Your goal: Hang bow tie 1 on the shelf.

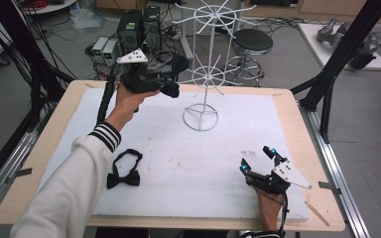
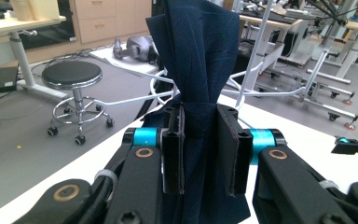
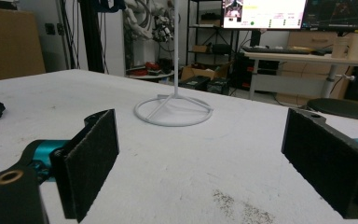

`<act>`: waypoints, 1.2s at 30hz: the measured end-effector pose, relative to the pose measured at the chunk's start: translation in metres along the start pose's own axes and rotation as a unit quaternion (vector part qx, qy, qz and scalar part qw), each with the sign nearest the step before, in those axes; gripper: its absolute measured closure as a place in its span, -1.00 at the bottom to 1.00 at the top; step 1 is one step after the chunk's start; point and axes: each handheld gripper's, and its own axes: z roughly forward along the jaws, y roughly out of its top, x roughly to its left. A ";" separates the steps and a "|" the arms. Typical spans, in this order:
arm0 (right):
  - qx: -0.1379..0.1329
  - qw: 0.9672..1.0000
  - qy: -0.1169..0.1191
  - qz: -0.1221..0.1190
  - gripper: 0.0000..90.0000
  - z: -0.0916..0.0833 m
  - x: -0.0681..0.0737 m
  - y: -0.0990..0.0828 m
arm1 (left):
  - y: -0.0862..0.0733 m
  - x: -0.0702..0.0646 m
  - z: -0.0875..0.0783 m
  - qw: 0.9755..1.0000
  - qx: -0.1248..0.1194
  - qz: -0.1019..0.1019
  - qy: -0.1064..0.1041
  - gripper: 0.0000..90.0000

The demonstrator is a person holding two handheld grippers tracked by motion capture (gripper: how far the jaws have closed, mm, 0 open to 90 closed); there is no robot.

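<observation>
In the upper left of the high view, the left gripper (image 1: 171, 82) is raised off the desk (image 1: 297, 124) with its fingers (image 2: 173, 149) clamped on a dark navy fabric bow tie (image 2: 198, 56), pinching it at the narrow knot in the middle. The cloth fans out above the pads and hangs below them, right beside the lower ring of prongs on the white wire display stand (image 1: 204, 74).

The fabric looks soft, light and floppy. I'd judge the knot the best place to take hold, since the wings would fold or slide out under a pinch. Getting it onto a thin prong probably calls for a loop or band to be opened, and limp cloth won't hold that shape by itself.

At the lower right of the high view, the right gripper (image 1: 259, 161) rests on the white foam sheet with its fingers (image 3: 91, 163) wide apart and nothing between them.

A second black bow tie with a neck band (image 1: 124, 171) lies flat at the lower left, well apart from the stand.
</observation>
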 end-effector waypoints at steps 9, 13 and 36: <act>0.001 1.000 -0.001 0.003 -0.77 0.000 0.000 0.000 | 0.000 -0.007 0.008 1.000 0.003 0.005 -0.008 0.62; 0.001 1.000 -0.001 0.004 -0.77 0.000 0.000 0.000 | 0.001 -0.010 0.010 1.000 0.003 0.007 -0.008 0.62; 0.001 1.000 -0.001 0.005 -0.77 -0.001 0.000 0.000 | 0.001 -0.019 0.015 1.000 0.012 0.022 -0.002 0.12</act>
